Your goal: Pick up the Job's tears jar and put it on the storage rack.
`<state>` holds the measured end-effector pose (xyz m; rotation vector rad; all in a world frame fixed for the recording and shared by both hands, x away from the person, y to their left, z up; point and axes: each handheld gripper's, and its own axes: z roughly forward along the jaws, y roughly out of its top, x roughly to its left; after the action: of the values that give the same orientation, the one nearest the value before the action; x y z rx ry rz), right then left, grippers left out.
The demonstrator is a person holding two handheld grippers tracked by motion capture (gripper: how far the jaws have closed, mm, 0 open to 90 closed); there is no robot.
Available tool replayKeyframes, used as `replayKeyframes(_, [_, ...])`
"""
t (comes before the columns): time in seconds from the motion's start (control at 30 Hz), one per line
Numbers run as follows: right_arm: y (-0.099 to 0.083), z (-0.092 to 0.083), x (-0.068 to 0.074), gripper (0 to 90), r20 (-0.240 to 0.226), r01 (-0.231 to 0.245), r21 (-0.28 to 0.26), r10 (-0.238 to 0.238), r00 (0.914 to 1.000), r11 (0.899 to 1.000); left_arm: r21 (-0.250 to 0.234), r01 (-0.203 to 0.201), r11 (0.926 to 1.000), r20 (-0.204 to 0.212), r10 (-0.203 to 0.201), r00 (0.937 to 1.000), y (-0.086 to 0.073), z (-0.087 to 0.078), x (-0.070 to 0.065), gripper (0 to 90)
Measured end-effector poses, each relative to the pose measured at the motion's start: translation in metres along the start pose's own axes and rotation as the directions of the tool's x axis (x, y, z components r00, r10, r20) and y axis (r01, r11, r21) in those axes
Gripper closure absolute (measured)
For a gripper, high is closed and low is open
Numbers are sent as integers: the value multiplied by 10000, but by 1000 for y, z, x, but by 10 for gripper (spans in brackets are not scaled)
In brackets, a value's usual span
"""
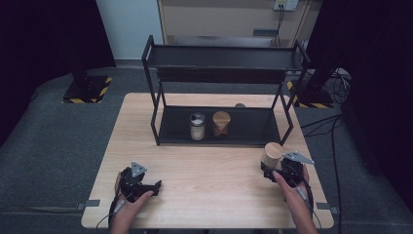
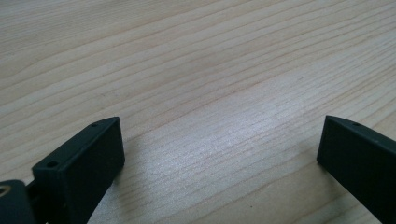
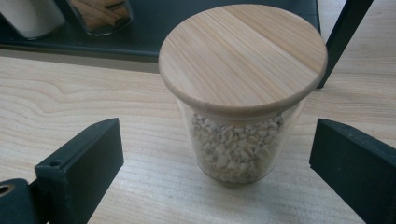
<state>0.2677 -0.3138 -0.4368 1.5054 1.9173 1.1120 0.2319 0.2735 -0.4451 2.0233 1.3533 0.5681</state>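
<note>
Two grippers low over the wooden surface [image 1: 209, 165], one jar between open jaws.

The left gripper [image 1: 155, 187] rests wide open, holding nothing. On the rack's [image 1: 151, 87] lower shelf stand two jars. The right gripper's [image 1: 271, 171] jaws gape either side of the bean jar [image 3: 238, 140] with wooden lid [image 3: 243, 53], not touching it.

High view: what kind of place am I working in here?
Probably a lab or studio recording bench, not a kitchen: a lone wooden table on grey carpet, hazard-striped stand bases, loose cables, black curtains.
</note>
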Motion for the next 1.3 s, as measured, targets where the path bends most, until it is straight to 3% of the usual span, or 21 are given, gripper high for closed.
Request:
replayKeyframes(0.87, [4, 18, -4, 51, 173, 11, 17, -11, 9998, 10000, 1, 2, 10000, -4, -2, 10000, 0, 0, 0, 0])
replayKeyframes(1.3, [4, 26, -1, 114, 244, 58, -358, -49, 9997, 9993, 3, 0, 10000, -2, 0, 10000, 0, 0, 0, 0])
